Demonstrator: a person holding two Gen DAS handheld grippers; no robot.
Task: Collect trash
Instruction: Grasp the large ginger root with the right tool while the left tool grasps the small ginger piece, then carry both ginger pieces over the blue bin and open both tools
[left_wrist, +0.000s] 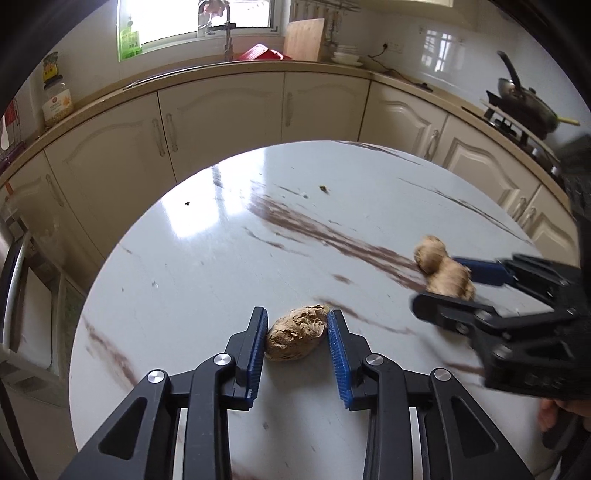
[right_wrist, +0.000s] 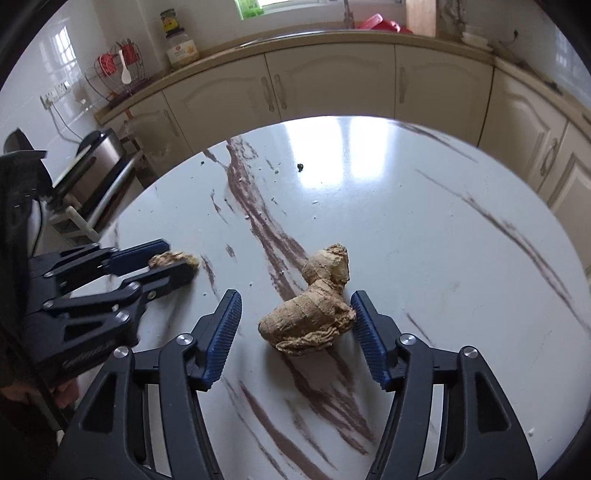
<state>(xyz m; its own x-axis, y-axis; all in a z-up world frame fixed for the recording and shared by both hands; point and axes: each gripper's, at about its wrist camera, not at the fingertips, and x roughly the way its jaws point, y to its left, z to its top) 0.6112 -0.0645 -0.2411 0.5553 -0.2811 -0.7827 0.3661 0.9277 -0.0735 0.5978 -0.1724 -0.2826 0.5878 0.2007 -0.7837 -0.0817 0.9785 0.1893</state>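
Where the round marble table (left_wrist: 177, 280) carries two ginger pieces, each gripper straddles one. The left gripper (left_wrist: 297, 334) reaches level over the small ginger chunk (left_wrist: 295, 338), jaws spread and touching its sides. The right gripper (right_wrist: 295, 325) brackets the knobby ginger root (right_wrist: 314, 314), jaws spread wide.

Both fisheye views sit just behind their own 2 blue-padded fingers, low and close over the round marble table (left_wrist: 207, 273), looking forward and slightly down toward the cream cabinets (left_wrist: 221, 122) and the window wall. The left wrist view frames the left gripper (left_wrist: 297, 354) around a small ginger lump (left_wrist: 297, 338) and catches the right gripper (left_wrist: 448, 286) at its right edge. The right wrist view frames a larger ginger root (right_wrist: 314, 310) and shows the left gripper at its left edge. The 2 views share the tabletop, both lumps and the counter.
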